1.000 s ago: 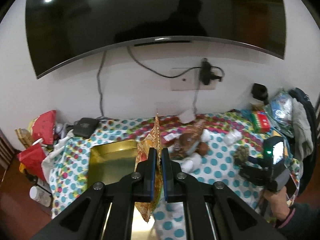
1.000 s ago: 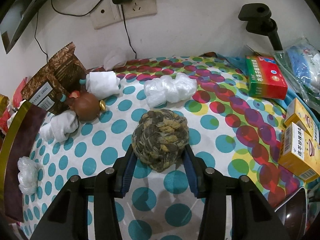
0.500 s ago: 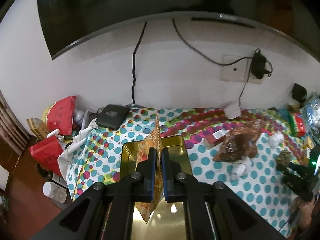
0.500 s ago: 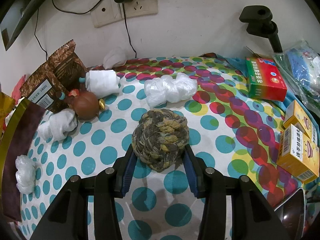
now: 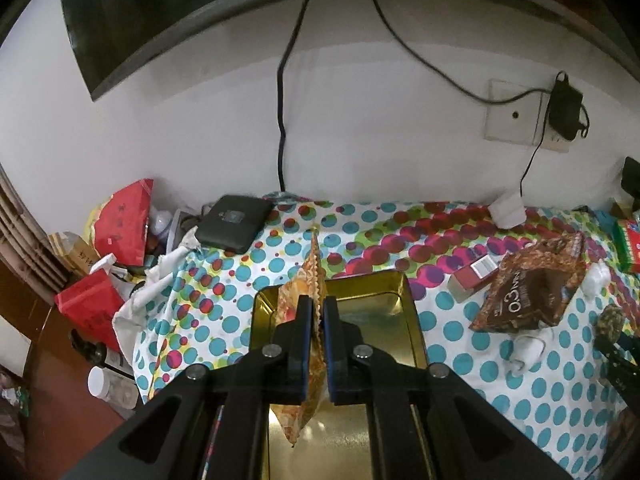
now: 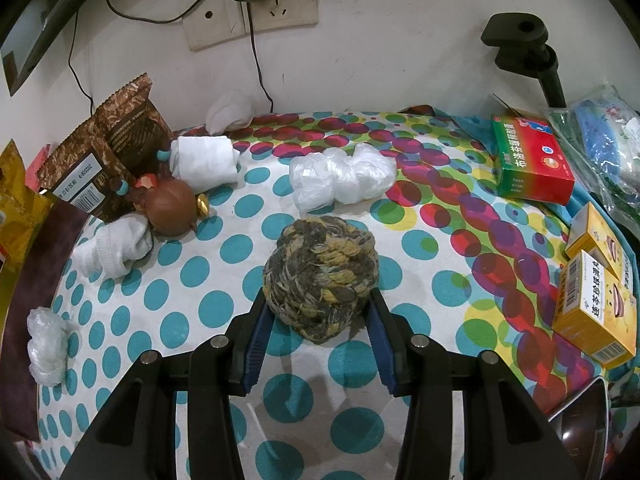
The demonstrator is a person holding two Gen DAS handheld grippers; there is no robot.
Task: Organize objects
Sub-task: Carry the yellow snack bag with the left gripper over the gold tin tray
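Note:
My left gripper (image 5: 316, 312) is shut on an orange-gold snack packet (image 5: 310, 280), held edge-on above an open gold tin (image 5: 404, 316) on the polka-dot tablecloth. My right gripper (image 6: 319, 310) is shut on a woven grey-and-yellow rope ball (image 6: 320, 276), just above or on the cloth. The ball also shows at the far right of the left wrist view (image 5: 610, 320). A brown snack bag (image 5: 532, 292) lies right of the tin, and shows in the right wrist view (image 6: 96, 152).
A brown round toy (image 6: 172, 208), rolled white socks (image 6: 204, 164), and white plastic bundles (image 6: 340, 178) lie beyond the ball. Medicine boxes (image 6: 528, 160) (image 6: 592, 308) sit right. A black device (image 5: 234, 224) and red bags (image 5: 124, 220) sit left. The wall holds sockets and a TV.
My left gripper has swung left with the packet and now sits over the middle of the gold tin. The right gripper keeps hold of the rope ball, almost unmoved.

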